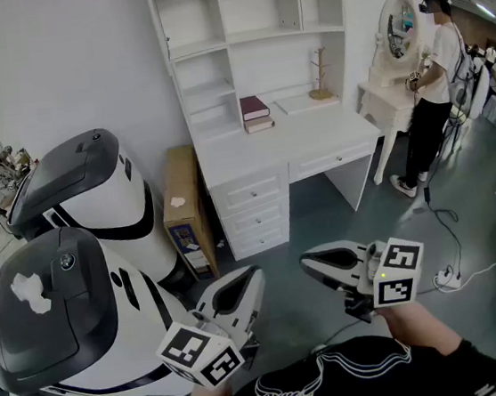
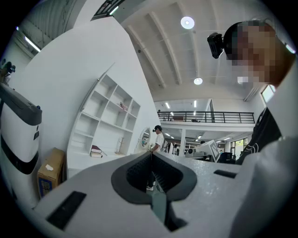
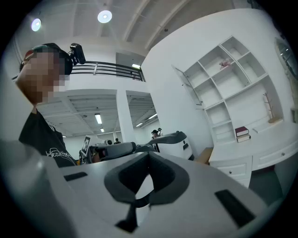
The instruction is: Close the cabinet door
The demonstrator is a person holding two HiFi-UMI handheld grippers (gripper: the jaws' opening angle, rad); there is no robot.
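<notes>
Cabinet door (image 3: 188, 87): seen standing open, swung out from the top left compartment of the white shelf unit (image 1: 244, 23).
Shelf unit: found at 12 o'clock in the head view, well apart from both grippers.
Left gripper (image 1: 256, 274): held low at 6 o'clock; its jaws are brought together with nothing between them.
Right gripper (image 1: 308, 262): held just beside the left one, at its 3 o'clock; its jaws are likewise met at the tips, and nothing is clamped.
Marker cubes: black-and-white square patterns are carried; no letters are shown.
Books (image 1: 255, 112): two are stacked on the desk top, the dark red one uppermost; no title can be read.
Cardboard box (image 1: 187, 209): stood on the floor against the unit's left side; a blue printed label is borne, too small to read.
Black shirt (image 1: 378, 383): white script is printed across it, not surely legible.
White machines (image 1: 95, 198): two are placed at 9 o'clock.
Person (image 1: 431, 80): seen standing at a dressing table (image 1: 388, 99) at 2 o'clock.
</notes>
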